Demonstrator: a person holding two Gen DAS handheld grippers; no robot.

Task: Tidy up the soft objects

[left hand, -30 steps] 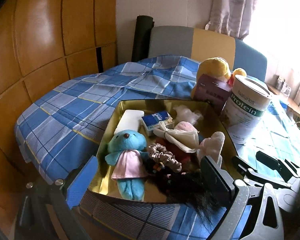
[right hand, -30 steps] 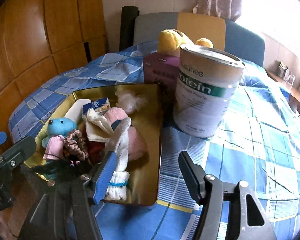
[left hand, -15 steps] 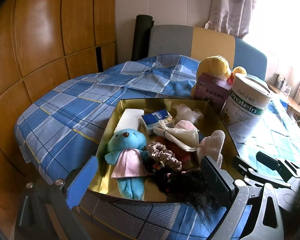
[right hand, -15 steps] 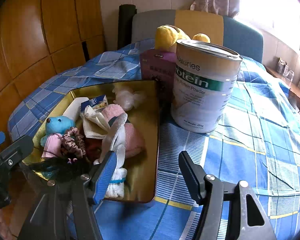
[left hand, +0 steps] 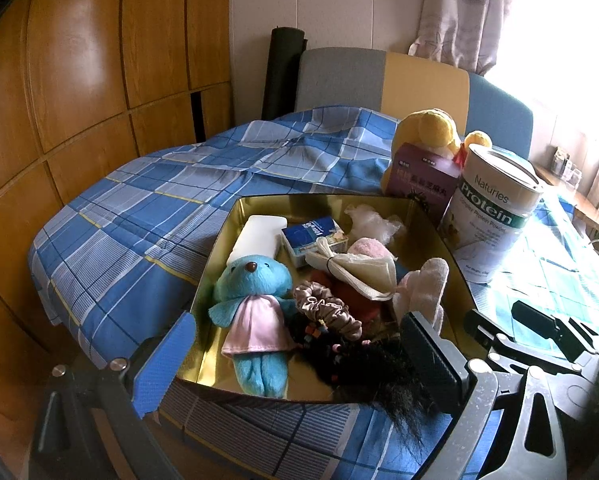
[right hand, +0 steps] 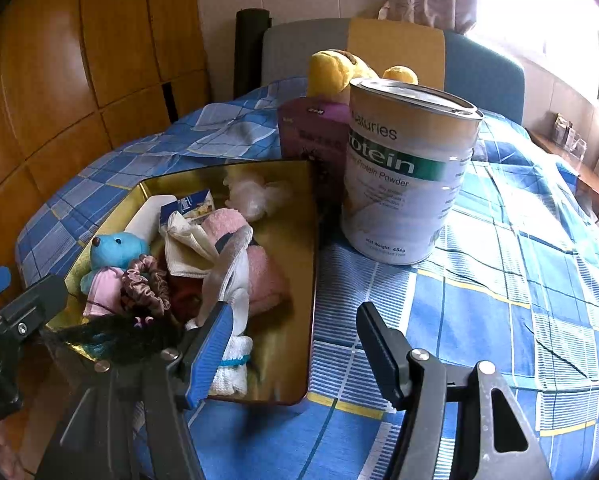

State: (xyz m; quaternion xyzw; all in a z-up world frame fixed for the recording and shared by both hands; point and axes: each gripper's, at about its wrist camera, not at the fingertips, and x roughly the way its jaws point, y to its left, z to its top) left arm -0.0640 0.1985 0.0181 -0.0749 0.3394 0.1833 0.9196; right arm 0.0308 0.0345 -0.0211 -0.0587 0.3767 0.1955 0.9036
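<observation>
Left wrist view looks down and forward from the near edge of the table [left hand: 147, 208], close over the gold tray [left hand: 219, 248], framed by the left gripper [left hand: 295, 364] with its fingers spread. Right wrist view sits near the same edge, further right, facing the protein can [right hand: 407, 184] past the right gripper [right hand: 295, 344]. Both share tray, can, purple box [left hand: 419, 176], yellow plush [right hand: 335, 70].

We are seeing the protein can [right hand: 407, 176] and purple box [right hand: 313, 140] crowding the gold tray's [right hand: 295, 280] far-right corner; bedspread [left hand: 171, 200] lying open leftward.
</observation>
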